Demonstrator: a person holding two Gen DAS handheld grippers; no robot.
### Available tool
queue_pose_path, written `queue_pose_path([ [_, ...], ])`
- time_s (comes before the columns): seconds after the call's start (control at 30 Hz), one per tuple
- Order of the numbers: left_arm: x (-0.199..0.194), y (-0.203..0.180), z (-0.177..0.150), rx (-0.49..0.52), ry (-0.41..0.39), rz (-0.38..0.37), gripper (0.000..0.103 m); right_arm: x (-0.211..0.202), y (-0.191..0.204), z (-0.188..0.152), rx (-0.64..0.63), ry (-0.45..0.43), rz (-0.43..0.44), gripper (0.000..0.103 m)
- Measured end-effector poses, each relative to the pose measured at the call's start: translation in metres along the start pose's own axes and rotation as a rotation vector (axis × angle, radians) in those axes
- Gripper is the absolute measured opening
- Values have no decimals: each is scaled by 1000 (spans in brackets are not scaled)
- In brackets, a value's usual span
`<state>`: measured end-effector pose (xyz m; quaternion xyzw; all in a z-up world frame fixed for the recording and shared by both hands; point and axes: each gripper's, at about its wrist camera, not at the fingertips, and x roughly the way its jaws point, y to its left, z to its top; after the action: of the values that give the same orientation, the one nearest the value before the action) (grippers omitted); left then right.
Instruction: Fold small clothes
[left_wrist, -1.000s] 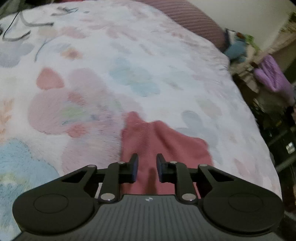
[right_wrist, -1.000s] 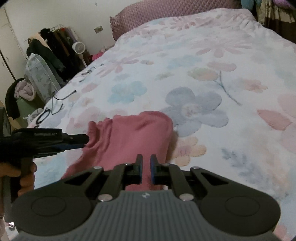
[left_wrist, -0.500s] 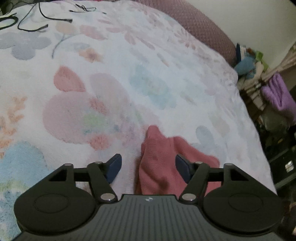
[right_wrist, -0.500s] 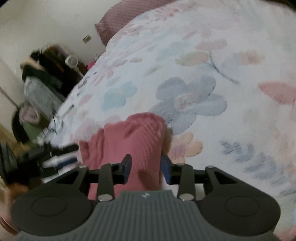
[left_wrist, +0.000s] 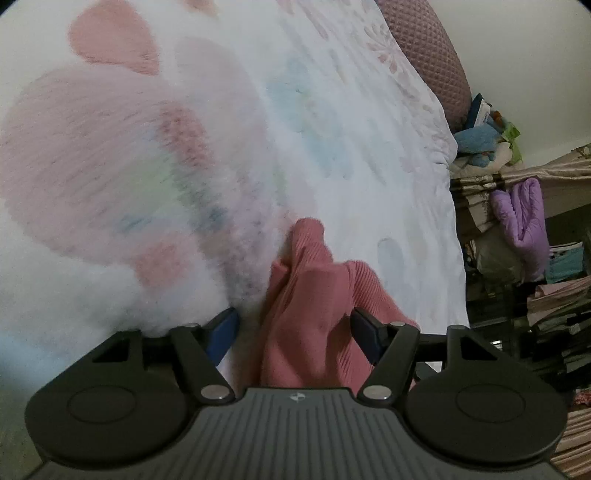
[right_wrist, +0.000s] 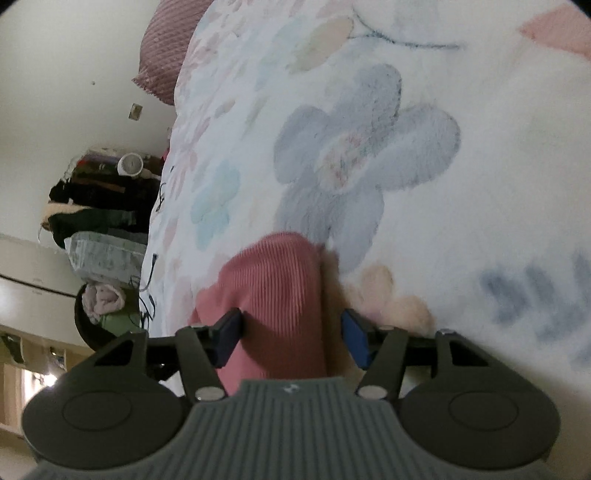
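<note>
Both grippers straddle the pink ribbed garment (left_wrist: 317, 306) on the floral blanket (left_wrist: 147, 166), left gripper (left_wrist: 293, 332) spread wide, right gripper (right_wrist: 291, 338) opening, cloth running lengthwise between unpressed pads.

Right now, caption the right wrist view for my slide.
Right tongs opening astride a ribbed pink garment on a floral blanket.

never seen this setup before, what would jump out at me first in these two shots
The pink ribbed garment stands out first, bunched on the fluffy floral blanket between the open left gripper's blue-padded fingers. In the right wrist view, its rounded end lies between the right gripper's opening fingers, beside a big grey-blue flower print.
</note>
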<state>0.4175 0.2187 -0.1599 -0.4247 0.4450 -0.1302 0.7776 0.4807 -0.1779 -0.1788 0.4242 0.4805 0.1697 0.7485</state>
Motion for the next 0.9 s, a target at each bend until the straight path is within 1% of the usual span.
queue_pose_path([
  [0.1,12,-8,4,26,8,6,76,15,4,10,-20,11,-5,51],
  [0.13,16,-12,5,42,13,15,72,19,5,13,-30,14,-11,47],
  [0.17,18,-15,5,62,17,34,61,23,4,16,-34,19,-16,45],
  [0.2,20,-17,4,80,22,59,55,27,5,17,-35,26,-16,40],
  [0.23,19,-17,3,95,20,73,43,30,5,17,-39,27,-24,37],
  [0.27,18,-17,2,100,21,62,31,31,5,17,-47,27,-28,36],
  [0.33,13,-18,0,111,14,47,28,29,8,16,-72,23,-22,31],
  [0.47,-3,-40,-14,199,-38,46,26,19,15,12,-109,-3,12,27],
  [0.57,-23,-59,-27,267,-93,31,25,1,33,4,-198,-37,22,26],
  [0.7,-55,-83,-47,328,-171,3,25,-39,64,-15,-334,-101,53,25],
  [0.9,-123,-122,-90,401,-297,-72,25,-113,106,-60,-484,-193,101,25],
])
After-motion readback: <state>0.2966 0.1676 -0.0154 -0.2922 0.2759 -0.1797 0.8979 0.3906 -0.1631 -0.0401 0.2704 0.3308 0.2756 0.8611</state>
